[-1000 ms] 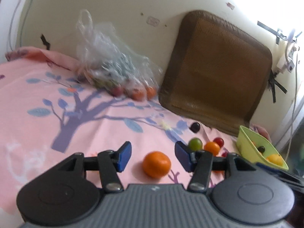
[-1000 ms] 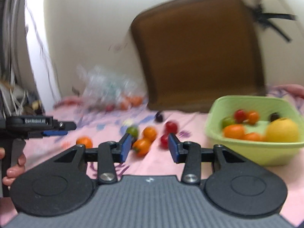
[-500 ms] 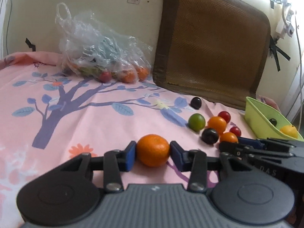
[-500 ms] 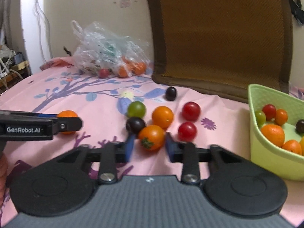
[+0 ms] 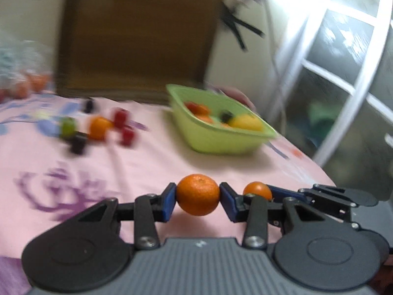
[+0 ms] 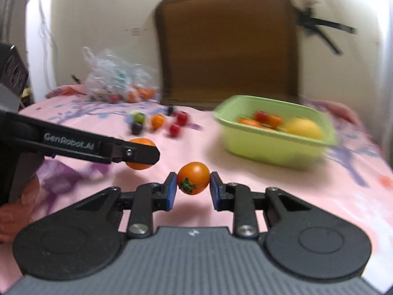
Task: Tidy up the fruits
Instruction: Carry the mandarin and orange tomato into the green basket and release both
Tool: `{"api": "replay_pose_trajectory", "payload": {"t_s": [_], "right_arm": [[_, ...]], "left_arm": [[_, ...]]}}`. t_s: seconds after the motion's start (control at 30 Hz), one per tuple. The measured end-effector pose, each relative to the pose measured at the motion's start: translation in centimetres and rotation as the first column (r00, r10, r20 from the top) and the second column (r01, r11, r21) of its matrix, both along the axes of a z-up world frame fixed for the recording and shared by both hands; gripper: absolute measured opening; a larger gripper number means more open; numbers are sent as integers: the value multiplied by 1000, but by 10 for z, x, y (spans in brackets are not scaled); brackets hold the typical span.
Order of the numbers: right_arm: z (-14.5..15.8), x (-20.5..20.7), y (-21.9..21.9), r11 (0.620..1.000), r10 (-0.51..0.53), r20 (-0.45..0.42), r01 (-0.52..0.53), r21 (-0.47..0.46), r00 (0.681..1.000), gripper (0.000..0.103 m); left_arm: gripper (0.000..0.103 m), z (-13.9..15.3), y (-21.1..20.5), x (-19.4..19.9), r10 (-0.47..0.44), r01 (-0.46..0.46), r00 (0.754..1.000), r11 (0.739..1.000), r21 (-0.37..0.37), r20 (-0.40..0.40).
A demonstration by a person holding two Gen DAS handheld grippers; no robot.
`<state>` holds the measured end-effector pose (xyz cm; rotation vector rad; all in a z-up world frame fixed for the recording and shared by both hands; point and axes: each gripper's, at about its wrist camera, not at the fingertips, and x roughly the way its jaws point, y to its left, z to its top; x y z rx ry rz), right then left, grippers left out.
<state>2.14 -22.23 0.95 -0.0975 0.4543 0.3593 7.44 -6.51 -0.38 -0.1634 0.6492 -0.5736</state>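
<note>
My left gripper point(image 5: 198, 198) is shut on an orange tangerine point(image 5: 198, 194), held above the pink sheet. My right gripper point(image 6: 193, 188) is shut on an orange tomato point(image 6: 193, 181) with a green calyx, also lifted. In the left wrist view the tomato point(image 5: 257, 190) shows just right of my left gripper. In the right wrist view the tangerine point(image 6: 142, 156) shows partly behind the left gripper's finger. The green basket point(image 6: 265, 145) with several fruits stands ahead to the right; it also shows in the left wrist view point(image 5: 221, 142). Several small fruits point(image 6: 157, 121) lie loose on the sheet.
A clear plastic bag of fruit point(image 6: 118, 83) lies at the back left by the wall. A brown cushion point(image 6: 226, 44) leans on the wall behind the basket. A window frame point(image 5: 343, 61) is at the right, past the bed's edge.
Both grippers closed on their fruits, lifted them off the sheet and swung right toward the green basket. The views are blurred by motion.
</note>
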Motion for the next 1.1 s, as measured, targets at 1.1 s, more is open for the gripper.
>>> {"api": "replay_pose_trajectory", "payload": {"t_s": [1.1], "right_arm": [[25, 11, -59, 991, -101, 147, 86, 105, 984, 29]], "left_arm": [[40, 56, -60, 44, -66, 57, 986, 996, 65, 150]]}}
